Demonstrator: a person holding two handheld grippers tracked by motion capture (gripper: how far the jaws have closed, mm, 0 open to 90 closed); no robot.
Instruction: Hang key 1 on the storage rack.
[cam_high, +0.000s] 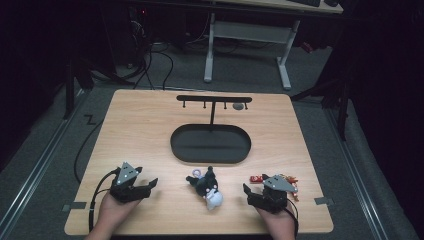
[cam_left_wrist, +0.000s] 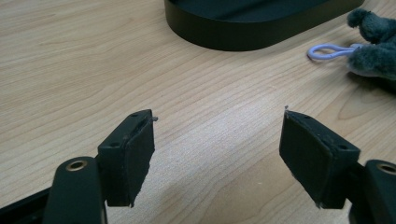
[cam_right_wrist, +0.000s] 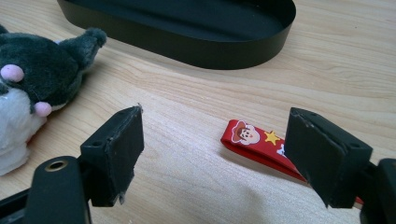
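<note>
Near the table's front edge, your left gripper & right gripper gape wide, empty. Plush toy lies btwn them; red strap by right jaws, black tray behind.

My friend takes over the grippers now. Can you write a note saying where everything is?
Left gripper: open, empty, low over the table.
Right gripper: open, empty, next to the red strap.
Plush toy lies between the grippers, its lilac loop towards the black tray.
Hook stand: a small grey thing hangs near one end.
Done: nothing picked up.
Left: probably hanging the toy and strap.
</note>
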